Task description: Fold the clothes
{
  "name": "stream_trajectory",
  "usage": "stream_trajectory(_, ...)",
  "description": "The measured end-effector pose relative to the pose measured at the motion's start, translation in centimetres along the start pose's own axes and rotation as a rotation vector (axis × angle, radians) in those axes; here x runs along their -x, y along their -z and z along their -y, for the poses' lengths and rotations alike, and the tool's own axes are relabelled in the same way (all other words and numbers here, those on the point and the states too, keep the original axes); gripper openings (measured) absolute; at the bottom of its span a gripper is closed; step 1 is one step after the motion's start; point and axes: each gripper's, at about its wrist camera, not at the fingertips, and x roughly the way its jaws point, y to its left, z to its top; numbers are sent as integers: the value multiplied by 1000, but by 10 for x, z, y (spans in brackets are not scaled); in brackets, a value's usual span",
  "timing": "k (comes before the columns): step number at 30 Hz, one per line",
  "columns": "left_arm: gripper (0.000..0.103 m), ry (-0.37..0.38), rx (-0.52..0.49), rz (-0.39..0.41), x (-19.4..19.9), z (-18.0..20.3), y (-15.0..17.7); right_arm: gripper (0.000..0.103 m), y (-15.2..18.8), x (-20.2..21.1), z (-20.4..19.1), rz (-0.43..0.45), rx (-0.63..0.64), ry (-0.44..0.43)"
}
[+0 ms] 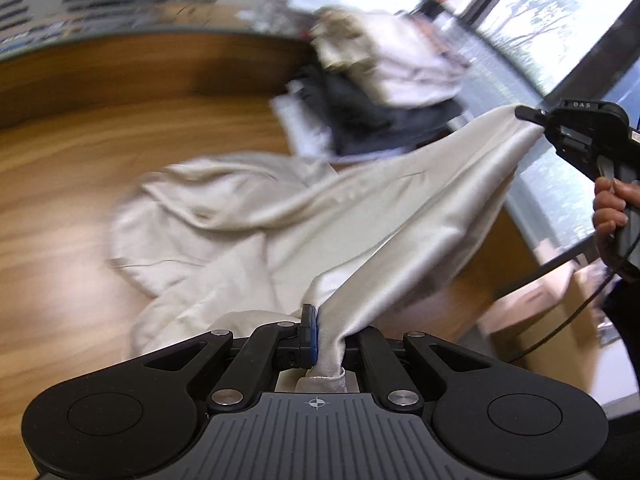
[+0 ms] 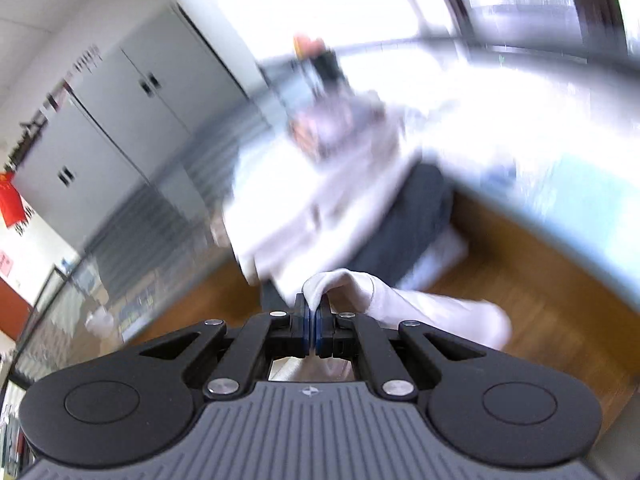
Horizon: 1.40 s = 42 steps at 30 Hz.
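A cream garment (image 1: 280, 216) is stretched above the wooden table (image 1: 60, 184), part of it still lying crumpled on the wood. My left gripper (image 1: 326, 332) is shut on one end of it, the cloth bunched between the blue pads. My right gripper (image 1: 528, 114) is shut on the other end, raised at the right, with a hand (image 1: 610, 208) on its handle. In the right wrist view the right gripper (image 2: 313, 312) pinches a fold of the cream garment (image 2: 352, 284), which trails off to the right.
A pile of clothes (image 1: 380, 80), pale ones over dark ones, sits at the table's far side near the windows (image 1: 560, 20). The pile (image 2: 340, 200) shows blurred in the right wrist view. Grey cabinets (image 2: 120, 120) stand at the left. A cardboard box (image 1: 536, 304) lies beyond the table's right edge.
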Motion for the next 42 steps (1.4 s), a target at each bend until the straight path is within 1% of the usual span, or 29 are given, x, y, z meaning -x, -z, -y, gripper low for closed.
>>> stream_trajectory(2,4,30,10,39,11,7,-4,3,-22,20,-4,61,42,-25)
stream_trajectory(3,4,34,18,59,17,8,-6,3,-31,23,-11,76,61,-45)
stream_trajectory(6,3,0,60,114,36,-5,-6,3,-49,20,-35,93,121,-111)
stream_trajectory(8,3,-35,107,138,46,-23,-1,3,-47,1,-64,68,159,-155)
stream_trajectory(10,3,-70,169,142,56,-51,6,3,-37,-23,-95,36,201,-189)
stream_trajectory(13,3,-129,253,141,69,-97,25,3,-6,-70,-151,-49,250,-239)
stream_trajectory(16,3,-192,323,123,85,-149,51,3,31,-118,-208,-159,273,-285)
stream_trajectory(19,3,-251,385,100,99,-197,77,3,78,-168,-263,-272,302,-300)
stream_trajectory(23,3,-334,451,64,115,-258,109,3,155,-227,-341,-409,412,-294)
stream_trajectory(29,3,-433,575,5,129,-336,155,3,282,-307,-442,-593,559,-291)
stream_trajectory(32,3,-463,642,-15,139,-367,176,3,342,-332,-488,-657,643,-296)
stream_trajectory(35,3,-499,690,-29,149,-388,190,3,397,-346,-526,-706,712,-310)
stream_trajectory(40,4,-563,732,-62,158,-408,201,3,462,-357,-581,-763,803,-354)
stream_trajectory(42,4,-576,748,-77,159,-411,205,3,479,-358,-597,-781,826,-374)
